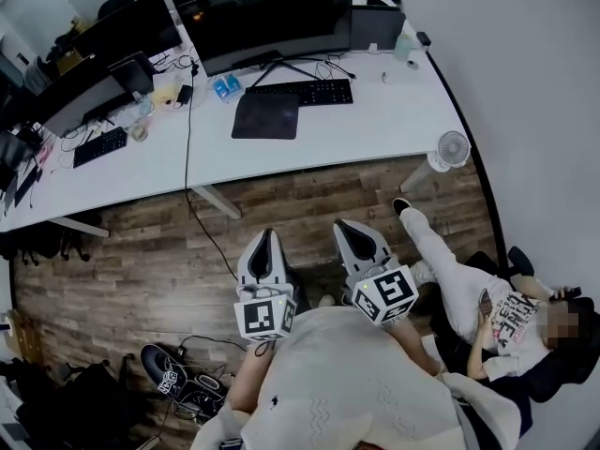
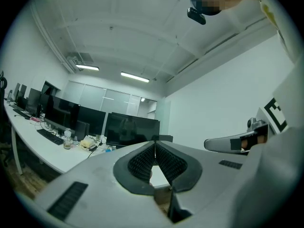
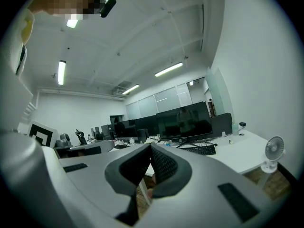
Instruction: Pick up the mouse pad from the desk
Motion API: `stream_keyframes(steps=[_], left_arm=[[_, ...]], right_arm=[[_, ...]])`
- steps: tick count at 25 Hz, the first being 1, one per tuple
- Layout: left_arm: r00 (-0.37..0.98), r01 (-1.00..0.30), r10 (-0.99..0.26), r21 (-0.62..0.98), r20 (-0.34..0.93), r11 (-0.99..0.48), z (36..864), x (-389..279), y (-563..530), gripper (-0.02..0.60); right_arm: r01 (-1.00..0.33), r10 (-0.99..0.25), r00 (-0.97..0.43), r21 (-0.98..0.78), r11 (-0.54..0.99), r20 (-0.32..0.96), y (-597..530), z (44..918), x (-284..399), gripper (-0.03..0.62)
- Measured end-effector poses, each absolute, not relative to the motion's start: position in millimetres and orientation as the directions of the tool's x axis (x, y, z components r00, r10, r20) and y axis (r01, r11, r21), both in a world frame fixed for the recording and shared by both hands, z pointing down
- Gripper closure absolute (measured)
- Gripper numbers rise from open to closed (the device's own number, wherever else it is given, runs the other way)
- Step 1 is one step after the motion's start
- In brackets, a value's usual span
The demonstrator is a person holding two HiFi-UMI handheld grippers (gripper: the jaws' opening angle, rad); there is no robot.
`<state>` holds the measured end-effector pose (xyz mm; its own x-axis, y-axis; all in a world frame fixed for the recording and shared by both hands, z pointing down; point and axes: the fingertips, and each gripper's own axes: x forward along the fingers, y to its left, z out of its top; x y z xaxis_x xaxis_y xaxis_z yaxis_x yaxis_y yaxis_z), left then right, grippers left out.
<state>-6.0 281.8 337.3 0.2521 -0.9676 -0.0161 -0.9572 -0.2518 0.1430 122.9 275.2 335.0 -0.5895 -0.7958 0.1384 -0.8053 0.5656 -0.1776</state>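
The left gripper (image 1: 267, 236) and right gripper (image 1: 345, 225) hover over the wooden floor (image 1: 141, 251), well short of the white table (image 1: 394, 120), each with jaws together on nothing. The dark mouse pad (image 1: 266, 115) lies flat just before the keyboard (image 1: 300, 92). A clean lift likely means closing in, parting one pair of jaws and nipping its near edge low.

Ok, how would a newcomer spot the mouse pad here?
Find the long white desk and the widest dark monitor on it. In front of that monitor lies a black keyboard. The mouse pad lies by the keyboard's left end, nearer the viewer, the only flat, plain dark square without keys.
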Motion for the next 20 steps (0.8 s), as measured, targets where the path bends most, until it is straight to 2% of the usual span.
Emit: stream_keyframes(steps=[20], left_arm=[[0.302,-0.939,-0.953,0.162,-0.033,-0.304,327.8,-111.4,121.3,0.565]], right_arm=[[-0.848,-0.838,-0.526,-0.162,0.505,0.141,123.6,325.5,26.1,0.594]])
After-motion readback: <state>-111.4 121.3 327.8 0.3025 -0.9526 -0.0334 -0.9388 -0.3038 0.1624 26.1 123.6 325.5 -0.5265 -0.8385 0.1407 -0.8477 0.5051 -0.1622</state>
